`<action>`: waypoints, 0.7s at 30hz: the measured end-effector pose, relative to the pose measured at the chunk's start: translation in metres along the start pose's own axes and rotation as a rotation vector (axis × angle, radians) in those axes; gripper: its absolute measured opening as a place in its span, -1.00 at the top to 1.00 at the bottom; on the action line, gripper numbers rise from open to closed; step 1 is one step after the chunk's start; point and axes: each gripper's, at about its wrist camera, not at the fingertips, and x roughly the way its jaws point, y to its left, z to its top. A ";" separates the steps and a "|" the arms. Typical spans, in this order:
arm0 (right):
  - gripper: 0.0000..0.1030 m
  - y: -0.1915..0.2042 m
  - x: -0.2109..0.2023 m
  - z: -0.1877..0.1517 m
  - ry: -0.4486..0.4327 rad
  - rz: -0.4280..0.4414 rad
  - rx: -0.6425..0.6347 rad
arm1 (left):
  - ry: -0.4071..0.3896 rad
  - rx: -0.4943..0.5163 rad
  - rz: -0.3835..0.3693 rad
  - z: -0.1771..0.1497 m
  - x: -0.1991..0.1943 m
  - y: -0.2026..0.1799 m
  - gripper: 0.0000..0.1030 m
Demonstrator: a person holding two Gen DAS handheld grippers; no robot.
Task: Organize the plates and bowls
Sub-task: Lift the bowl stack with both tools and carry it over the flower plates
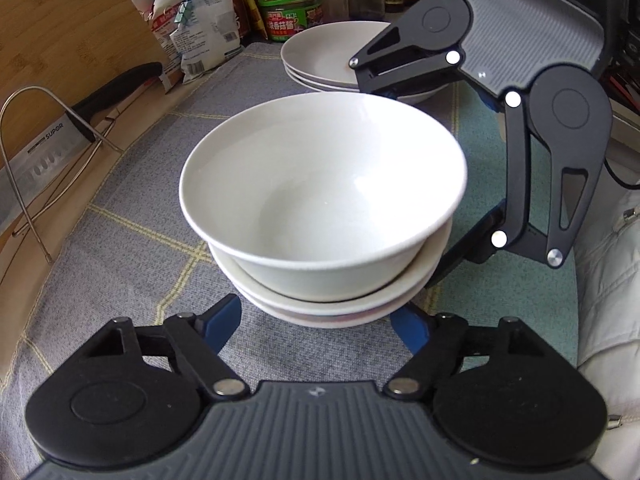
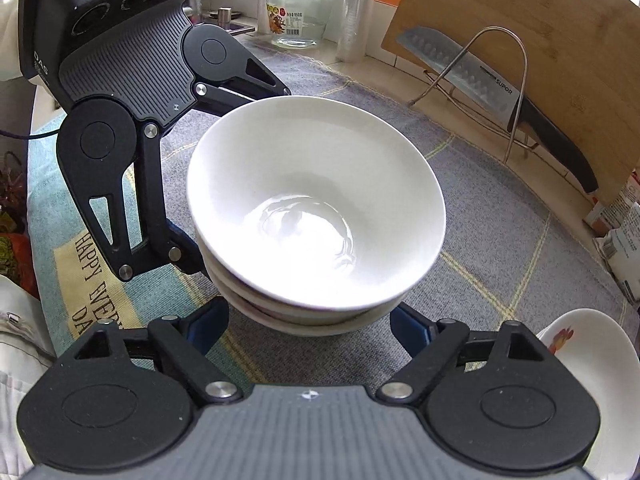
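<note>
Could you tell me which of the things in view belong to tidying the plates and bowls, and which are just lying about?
Part of the job:
stack of white bowls
stacked white plates
flower-patterned dish

Lying about:
knife
cutting board
wire rack
glass jar
green-lidded tub
packets

Daylit counter under a checked grey cloth (image 1: 132, 248), wooden cutting board (image 2: 532, 40) leaning behind.

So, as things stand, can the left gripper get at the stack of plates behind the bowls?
Probably not directly. The left gripper has its fingers either side of the bowl stack, and the right gripper lies across the front of the plate stack.
</note>
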 end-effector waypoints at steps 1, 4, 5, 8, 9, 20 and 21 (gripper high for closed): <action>-0.75 -0.001 0.000 0.000 -0.003 0.003 0.004 | 0.002 0.010 -0.003 0.001 0.000 0.000 -0.52; -0.72 -0.003 0.000 0.000 -0.001 0.020 0.009 | 0.004 0.024 -0.010 0.001 0.000 -0.001 -0.48; -0.71 0.000 0.001 0.001 -0.001 0.020 0.003 | 0.004 0.026 -0.013 0.000 0.000 0.000 -0.48; -0.68 0.000 0.002 0.001 0.002 0.025 0.001 | 0.005 0.023 -0.024 0.000 0.000 0.001 -0.47; -0.67 0.000 0.003 0.002 0.004 0.025 0.001 | 0.004 0.024 -0.026 0.000 0.001 0.001 -0.47; -0.66 0.001 0.002 0.003 0.011 0.014 0.009 | 0.013 0.049 -0.036 0.002 -0.001 -0.001 -0.38; -0.66 0.001 0.002 0.003 0.011 0.011 0.011 | 0.014 0.047 -0.035 0.002 -0.001 -0.001 -0.38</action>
